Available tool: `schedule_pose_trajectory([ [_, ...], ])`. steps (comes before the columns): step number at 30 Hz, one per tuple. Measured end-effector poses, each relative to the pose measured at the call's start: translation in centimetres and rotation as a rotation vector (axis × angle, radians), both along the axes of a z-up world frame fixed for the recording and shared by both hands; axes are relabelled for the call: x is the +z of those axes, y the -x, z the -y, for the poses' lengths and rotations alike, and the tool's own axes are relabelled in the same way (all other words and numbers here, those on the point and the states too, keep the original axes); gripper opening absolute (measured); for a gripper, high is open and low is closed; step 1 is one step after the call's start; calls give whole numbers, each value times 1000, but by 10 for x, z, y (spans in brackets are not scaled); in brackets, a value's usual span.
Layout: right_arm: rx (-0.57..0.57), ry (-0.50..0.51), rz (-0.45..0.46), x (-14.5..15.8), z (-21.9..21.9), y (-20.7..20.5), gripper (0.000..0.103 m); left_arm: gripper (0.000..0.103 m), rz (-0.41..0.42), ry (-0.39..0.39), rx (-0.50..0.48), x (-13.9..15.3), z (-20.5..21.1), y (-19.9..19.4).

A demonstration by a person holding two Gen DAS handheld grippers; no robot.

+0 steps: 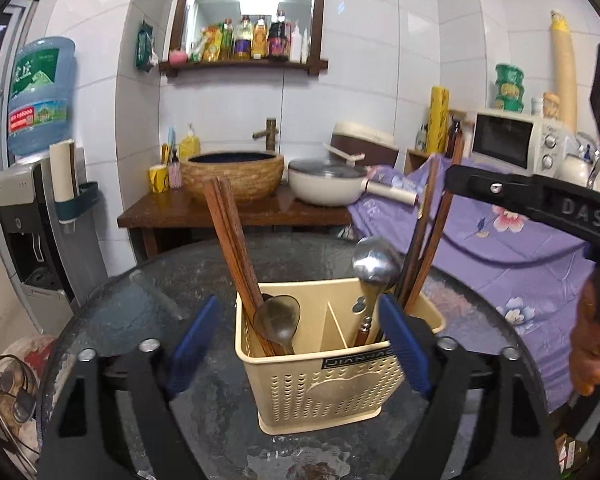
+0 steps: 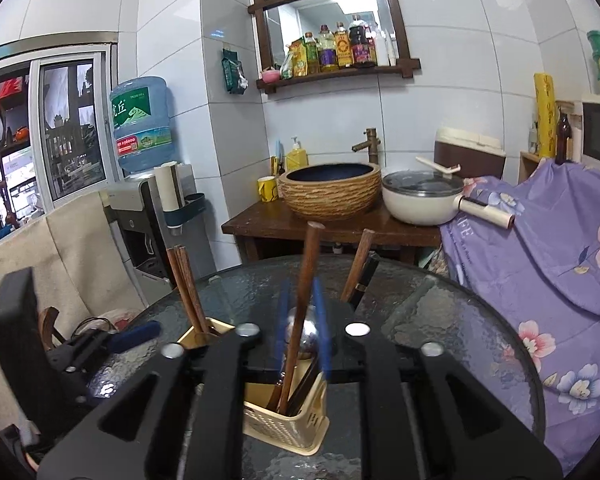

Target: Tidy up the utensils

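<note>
A beige plastic utensil holder point(image 1: 320, 384) with two compartments stands on the round dark glass table point(image 1: 172, 280). Its left compartment holds brown wooden chopsticks point(image 1: 228, 240) and a spoon point(image 1: 278, 318). Its right compartment holds a steel spoon point(image 1: 374, 264) and more chopsticks point(image 1: 432, 232). My left gripper point(image 1: 300, 344) is open, its blue pads on either side of the holder. My right gripper point(image 2: 304, 332) is above the holder point(image 2: 288, 420), its blue pads close around one brown chopstick point(image 2: 302, 304) that stands in the right compartment.
A wooden counter point(image 2: 320, 228) behind the table carries a woven basin point(image 2: 330, 188) and a white pot point(image 2: 420, 196). A purple floral cloth point(image 2: 540, 260) covers things at the right. A water dispenser point(image 2: 144, 208) stands at the left. A microwave point(image 1: 512, 140) sits at the back right.
</note>
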State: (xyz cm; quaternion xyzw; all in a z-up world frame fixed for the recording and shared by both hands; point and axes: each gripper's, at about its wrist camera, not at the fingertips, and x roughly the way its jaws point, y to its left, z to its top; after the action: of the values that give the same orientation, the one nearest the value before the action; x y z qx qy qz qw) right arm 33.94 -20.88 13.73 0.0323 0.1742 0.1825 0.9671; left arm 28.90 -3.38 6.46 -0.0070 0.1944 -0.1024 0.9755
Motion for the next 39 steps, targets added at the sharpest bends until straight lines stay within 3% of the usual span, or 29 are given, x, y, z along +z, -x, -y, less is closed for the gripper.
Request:
schedule_pose_trajectory([
  [1, -7, -6, 33, 2, 3, 7, 52, 90, 22, 4, -4, 0, -1, 9],
  [4, -35, 22, 104, 8, 7, 28, 54, 97, 55, 13, 0, -4, -4, 31],
  [5, -46, 32, 115, 7, 7, 35, 60, 97, 59, 19, -1, -6, -6, 38],
  [11, -57, 37, 104, -23, 11, 92, 91, 97, 51, 55, 20, -24, -18, 79],
  [20, -150, 43, 110, -115, 15, 208, 97, 97, 110, -2, 94, -61, -35, 168],
  [25, -139, 75, 111, -142, 7, 267, 97, 97, 105, 39, 131, -78, -47, 225],
  [31, -125, 101, 156, -150, -4, 316, 97, 97, 134, 0, 172, -76, -49, 259],
  [39, -108, 136, 209, -136, -10, 334, 97, 97, 160, 29, 143, -64, -41, 268],
])
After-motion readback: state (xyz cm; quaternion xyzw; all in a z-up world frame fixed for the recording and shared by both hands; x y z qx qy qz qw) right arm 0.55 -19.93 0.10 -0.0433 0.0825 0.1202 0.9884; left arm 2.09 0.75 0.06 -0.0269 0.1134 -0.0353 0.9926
